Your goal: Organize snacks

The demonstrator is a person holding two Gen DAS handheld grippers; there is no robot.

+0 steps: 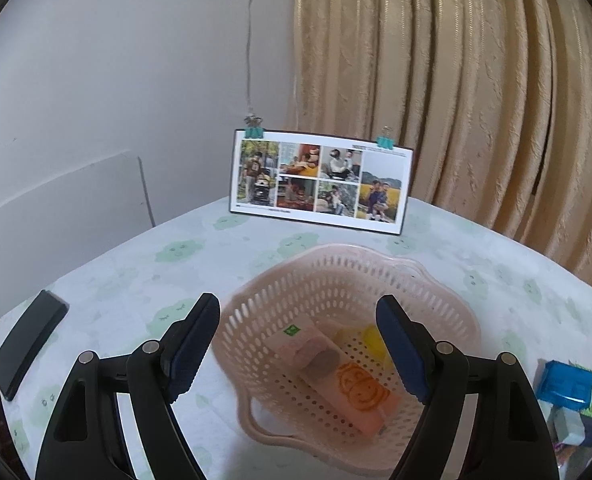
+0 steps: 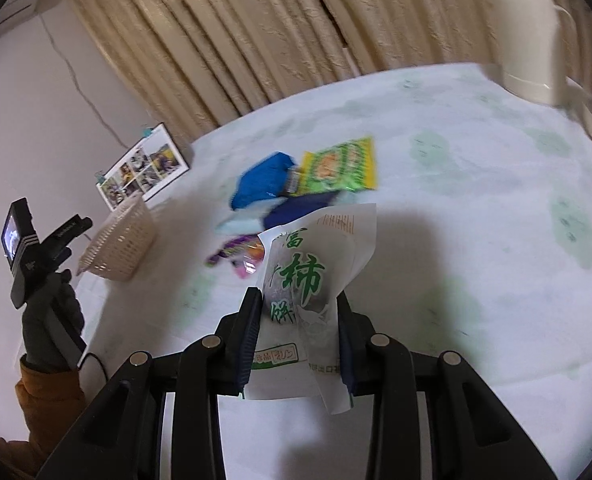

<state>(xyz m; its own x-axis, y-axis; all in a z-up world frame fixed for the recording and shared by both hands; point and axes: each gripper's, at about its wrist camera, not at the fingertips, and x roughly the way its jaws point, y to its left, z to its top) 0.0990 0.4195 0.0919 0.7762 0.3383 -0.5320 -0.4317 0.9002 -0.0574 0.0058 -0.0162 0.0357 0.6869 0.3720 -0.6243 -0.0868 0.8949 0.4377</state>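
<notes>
Left hand-held gripper (image 1: 298, 344): fingers spread apart, held above pink basket (image 1: 436, 300) on desk (image 1: 115, 280). Orange snack bar (image 1: 360, 392) seen inside basket. Right hand-held gripper (image 2: 300, 332): clamped on white snack packet (image 2: 308, 276), lifted over desk. Blue packet (image 2: 261, 184), green packet (image 2: 340, 166), purple packet (image 2: 235, 254) piled just ahead. Photo card (image 1: 320, 182) propped behind basket.

I see a pink perforated plastic basket (image 1: 436, 300) upright on the table, holding a long pink-orange wrapped bar (image 1: 360, 396) lying flat and a yellow piece (image 1: 372, 338) beside it. A white packet with green characters (image 2: 300, 280) is clamped upright. Blue (image 2: 261, 182), green-yellow (image 2: 342, 166) and purple (image 2: 235, 252) packets lie loose, clustered together.
</notes>
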